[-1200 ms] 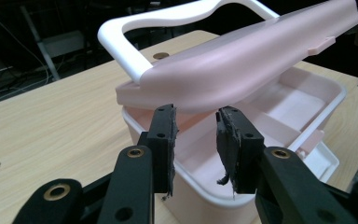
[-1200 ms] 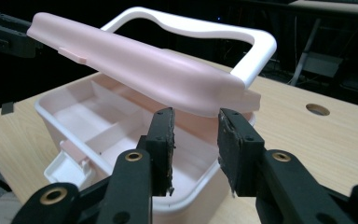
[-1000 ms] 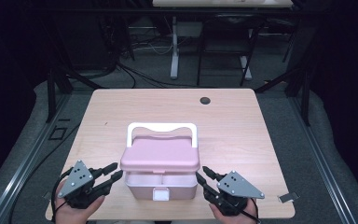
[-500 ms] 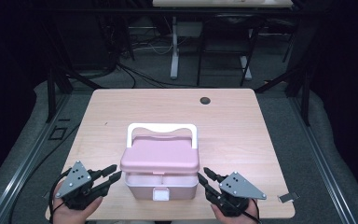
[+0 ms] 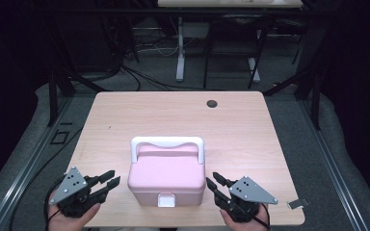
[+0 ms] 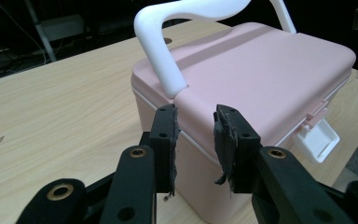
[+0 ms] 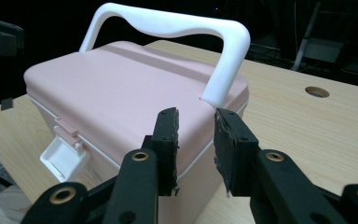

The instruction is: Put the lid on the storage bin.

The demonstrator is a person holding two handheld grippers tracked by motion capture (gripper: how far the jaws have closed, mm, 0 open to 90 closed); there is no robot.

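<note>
At the table's [image 5: 139, 110] near left corner the left gripper [image 5: 110, 182] hovers with its jaws apart and nothing between them, tips pointing at the left side of the box [image 5: 166, 178] and just short of it. In the left gripper view the same pads [image 6: 165, 135] frame the box's near corner with a gap showing between them.

The pink box sits closed at the near middle of the table, between the two grippers. Its white handle [image 5: 167, 143] is swung back toward the far side, and its white latch [image 5: 165, 200] hangs open at the front, facing the person.

Right of the box, the right gripper [image 5: 215, 183] mirrors the left: jaws parted, empty, tips near the box's right wall without touching it.

Farther right, a small grey clip [image 5: 298, 203] lies at the table's near right edge, well apart from the box. A round hole [image 5: 212, 103] sits in the far part of the tabletop. Nothing stands between either gripper and the box.
</note>
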